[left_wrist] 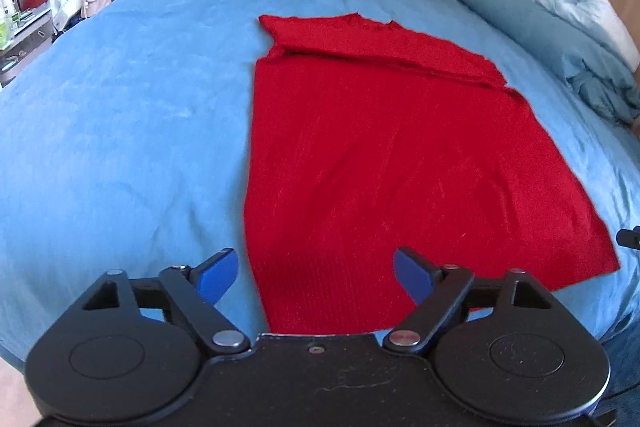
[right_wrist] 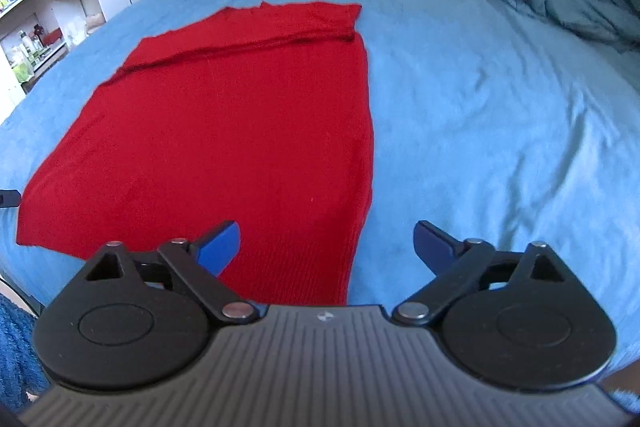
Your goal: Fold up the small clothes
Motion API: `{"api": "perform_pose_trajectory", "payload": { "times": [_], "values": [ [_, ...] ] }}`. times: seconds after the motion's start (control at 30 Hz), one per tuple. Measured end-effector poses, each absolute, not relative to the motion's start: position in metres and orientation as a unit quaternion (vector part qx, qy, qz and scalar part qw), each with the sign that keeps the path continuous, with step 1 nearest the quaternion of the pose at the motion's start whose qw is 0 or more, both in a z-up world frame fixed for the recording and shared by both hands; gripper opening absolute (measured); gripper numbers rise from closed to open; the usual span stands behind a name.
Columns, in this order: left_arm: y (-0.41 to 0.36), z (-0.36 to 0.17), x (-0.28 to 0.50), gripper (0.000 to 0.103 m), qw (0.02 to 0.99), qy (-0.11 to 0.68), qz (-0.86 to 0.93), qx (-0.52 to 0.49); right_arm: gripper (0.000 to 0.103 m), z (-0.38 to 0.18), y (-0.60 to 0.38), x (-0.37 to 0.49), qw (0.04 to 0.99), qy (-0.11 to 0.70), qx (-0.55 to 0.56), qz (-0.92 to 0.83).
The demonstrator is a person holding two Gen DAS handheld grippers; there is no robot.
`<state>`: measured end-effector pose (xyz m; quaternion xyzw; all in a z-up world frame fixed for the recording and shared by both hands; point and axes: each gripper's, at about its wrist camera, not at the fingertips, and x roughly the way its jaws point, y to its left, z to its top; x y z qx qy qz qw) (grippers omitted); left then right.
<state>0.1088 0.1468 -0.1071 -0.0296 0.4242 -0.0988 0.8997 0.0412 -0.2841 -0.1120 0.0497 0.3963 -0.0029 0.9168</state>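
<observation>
— Where have they got to with the folding?

— Partway, I'd say. The red garment (left_wrist: 380, 155) lies flat on the bed (left_wrist: 120, 107), straight ahead of both claws, and its far end looks already turned over into a band across the top. The long body is not yet folded.

— Are they holding it?

— No. The left claw (left_wrist: 316, 277) has its fingers spread wide, empty, poised above the near hem at the garment's left corner. The right claw (right_wrist: 328, 247) is spread just as wide and holds nothing; its left finger is over the red cloth, its right finger over bare blue sheet, so it straddles the garment's right edge (right_wrist: 362, 211).

— So what next?

— My guess: each claw drops onto its near corner, pinches the hem, and the two carry it away from them toward the folded band. They'd need to bite both layers, if it's doubled, and lift evenly, or the knit will skew.

— Any label or writing on it?

— None I can read. There's a small pale mark on the right claw's grey body (right_wrist: 320, 315), too small to make out.
</observation>
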Motion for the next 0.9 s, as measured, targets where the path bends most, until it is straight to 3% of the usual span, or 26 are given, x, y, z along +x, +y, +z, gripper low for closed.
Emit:
{"api": "perform_pose_trajectory", "payload": {
  "times": [0.07, 0.17, 0.43, 0.6, 0.7, 0.77, 0.8, 0.83, 0.9],
  "values": [
    [0.147, -0.114, 0.109, 0.075, 0.897, 0.43, -0.097, -0.027, 0.103, -0.119, -0.282, 0.042, 0.915, 0.401, 0.048, -0.011],
    [0.147, -0.125, 0.108, 0.065, 0.893, 0.44, -0.091, -0.021, 0.095, -0.129, -0.281, 0.042, 0.912, 0.407, 0.051, -0.018],
    [0.147, -0.144, 0.103, 0.065, 0.893, 0.444, -0.075, -0.022, 0.075, -0.148, -0.285, 0.04, 0.907, 0.413, 0.076, -0.031],
    [0.145, -0.146, 0.103, 0.057, 0.893, 0.443, -0.076, -0.021, 0.062, -0.15, -0.278, 0.034, 0.911, 0.406, 0.07, -0.023],
    [0.143, -0.146, 0.102, 0.046, 0.893, 0.444, -0.078, -0.015, 0.053, -0.151, -0.274, 0.033, 0.913, 0.403, 0.063, -0.016],
    [0.142, -0.145, 0.1, 0.033, 0.893, 0.443, -0.08, -0.01, 0.049, -0.151, -0.273, 0.032, 0.913, 0.402, 0.063, -0.015],
    [0.141, -0.144, 0.099, 0.028, 0.894, 0.44, -0.081, -0.009, 0.039, -0.151, -0.273, 0.032, 0.913, 0.402, 0.063, -0.014],
    [0.141, -0.143, 0.098, 0.014, 0.895, 0.438, -0.084, -0.01, 0.032, -0.151, -0.273, 0.032, 0.913, 0.402, 0.065, -0.012],
    [0.139, -0.141, 0.096, 0.008, 0.896, 0.435, -0.086, -0.007, 0.025, -0.151, -0.273, 0.032, 0.914, 0.401, 0.065, -0.012]
  ]
}}
